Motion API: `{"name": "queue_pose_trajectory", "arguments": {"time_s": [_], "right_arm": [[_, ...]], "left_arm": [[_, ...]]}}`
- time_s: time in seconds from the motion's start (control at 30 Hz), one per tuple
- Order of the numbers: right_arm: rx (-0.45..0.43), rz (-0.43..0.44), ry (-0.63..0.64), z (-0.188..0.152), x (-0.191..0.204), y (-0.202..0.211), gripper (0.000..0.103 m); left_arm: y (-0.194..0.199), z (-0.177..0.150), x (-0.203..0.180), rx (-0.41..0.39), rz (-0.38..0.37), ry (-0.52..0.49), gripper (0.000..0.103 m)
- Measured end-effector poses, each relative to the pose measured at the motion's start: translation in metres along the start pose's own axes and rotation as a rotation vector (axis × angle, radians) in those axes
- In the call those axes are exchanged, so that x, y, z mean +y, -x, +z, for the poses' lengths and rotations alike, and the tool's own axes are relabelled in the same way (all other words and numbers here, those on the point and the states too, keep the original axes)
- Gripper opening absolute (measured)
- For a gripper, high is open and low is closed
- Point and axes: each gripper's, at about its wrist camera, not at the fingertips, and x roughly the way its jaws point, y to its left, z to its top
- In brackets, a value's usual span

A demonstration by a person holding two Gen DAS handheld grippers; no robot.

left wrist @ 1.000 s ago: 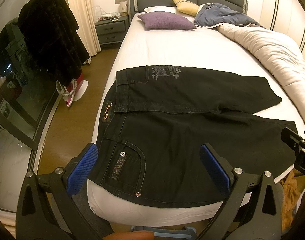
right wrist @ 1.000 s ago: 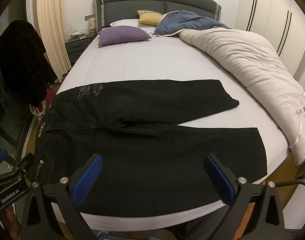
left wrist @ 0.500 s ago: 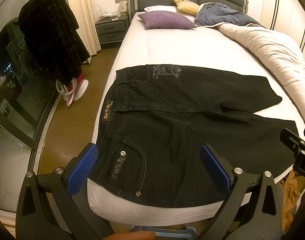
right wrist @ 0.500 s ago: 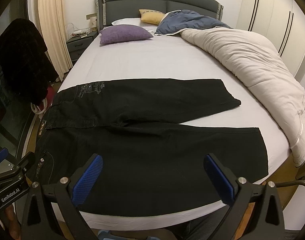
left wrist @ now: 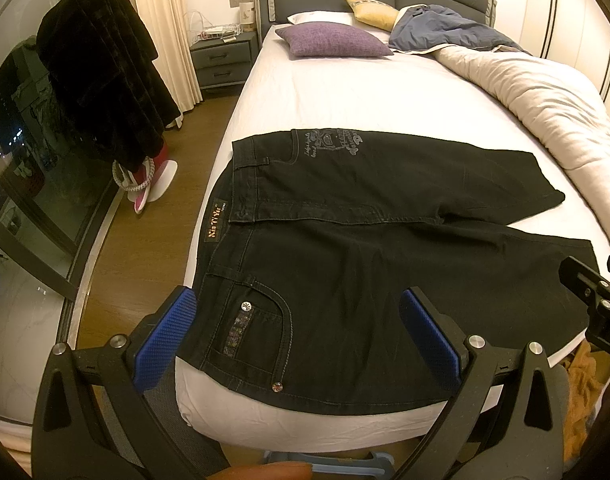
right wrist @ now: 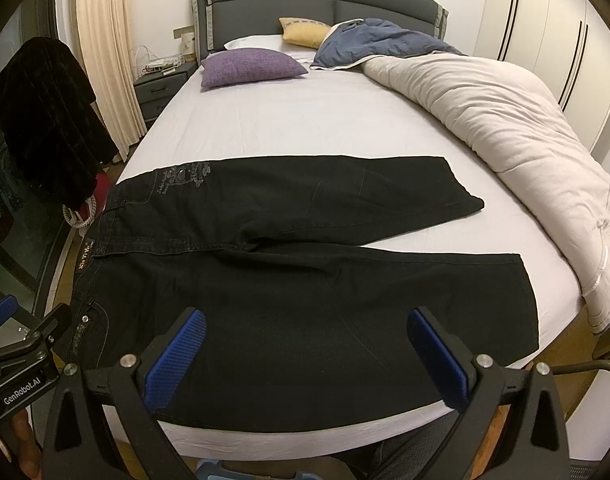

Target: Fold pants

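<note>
Black jeans (left wrist: 369, 264) (right wrist: 305, 300) lie flat across the foot of the bed, waistband to the left, both legs stretching right and spread apart. The near leg reaches the mattress's front edge. My left gripper (left wrist: 297, 340) hovers open above the back pocket near the waistband, nothing between its blue pads (left wrist: 165, 336). My right gripper (right wrist: 305, 356) is open too, above the middle of the near leg, holding nothing. Each gripper shows at the edge of the other's view.
The white bed sheet (right wrist: 305, 120) is bare beyond the jeans. A beige duvet (right wrist: 505, 120) is piled along the right side. Pillows (right wrist: 249, 66) rest at the headboard. A dark coat (left wrist: 101, 80) hangs left of the bed above the wooden floor; a nightstand (left wrist: 221, 58) stands behind.
Both views have drifted very slightly; the jeans lie as before and both grippers stay open.
</note>
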Motion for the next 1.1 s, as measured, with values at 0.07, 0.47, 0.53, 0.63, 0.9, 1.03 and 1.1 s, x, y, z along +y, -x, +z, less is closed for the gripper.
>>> {"name": "queue_pose_trajectory", "arguments": {"time_s": [0.07,0.47,0.53,0.63,0.9,1.03,1.1], "right_arm": [[0.000,0.000,0.000,0.000,0.000,0.000,0.103],[0.017,0.012,0.005,-0.001,0.002,-0.005,0.103],[0.020,0.014,0.007,0.000,0.001,-0.006,0.103],[0.022,0.019,0.011,0.001,0.000,-0.008,0.103],[0.010,0.078,0.049,0.012,-0.003,-0.017,0.103],[-0.028,0.201,0.122,0.028,-0.004,-0.021,0.103],[-0.053,0.273,0.184,0.041,-0.007,-0.027,0.103]], "left_arm": [[-0.001,-0.001,0.000,-0.001,0.003,-0.002,0.103],[-0.004,-0.005,0.002,0.008,-0.008,0.002,0.103],[-0.004,-0.004,0.003,0.013,-0.009,0.004,0.103],[-0.006,-0.001,0.004,0.014,-0.009,0.001,0.103],[-0.015,0.010,0.007,-0.020,-0.110,-0.011,0.103],[-0.034,0.024,0.006,0.032,-0.201,-0.041,0.103],[-0.044,0.034,0.006,0.058,-0.239,-0.046,0.103]]}}
